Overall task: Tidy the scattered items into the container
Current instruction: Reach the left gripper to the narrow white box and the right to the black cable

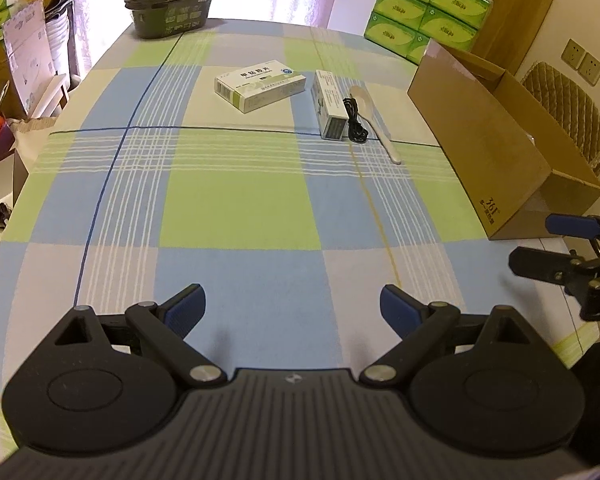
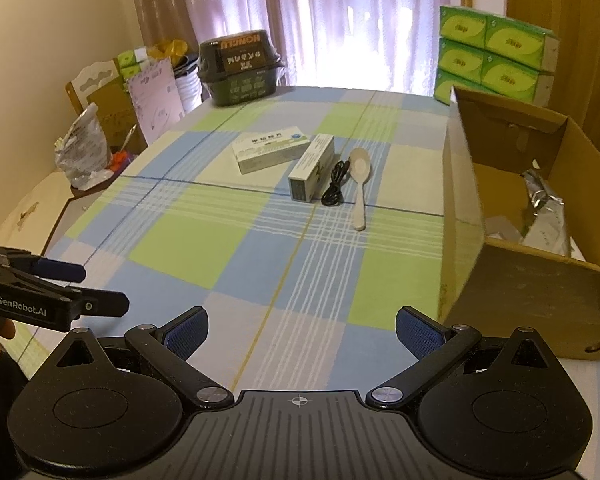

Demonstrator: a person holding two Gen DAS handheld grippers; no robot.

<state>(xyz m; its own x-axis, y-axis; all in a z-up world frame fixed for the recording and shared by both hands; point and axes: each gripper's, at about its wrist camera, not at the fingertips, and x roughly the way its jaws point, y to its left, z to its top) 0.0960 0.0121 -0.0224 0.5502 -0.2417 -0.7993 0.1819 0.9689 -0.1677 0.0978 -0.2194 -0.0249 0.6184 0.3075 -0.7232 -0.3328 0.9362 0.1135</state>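
Carton (image 2: 512,216) stands at the table's right edge, nearer the right gripper (image 2: 300,332). Boxes (image 2: 274,154), cable (image 2: 334,184) and spoon (image 2: 359,184) lie ahead, spoon handle toward us. Both grippers, left (image 1: 292,306) too, gape empty.

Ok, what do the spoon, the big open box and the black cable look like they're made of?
Spoon: probably plastic, possibly ceramic; uniformly white, smooth, faint sheen.
Open box: corrugated cardboard; matte brown, folded flaps, raw cut edges.
Black cable: looks rubber- or plastic-sheathed; thin, flexible, coiled, dull black.
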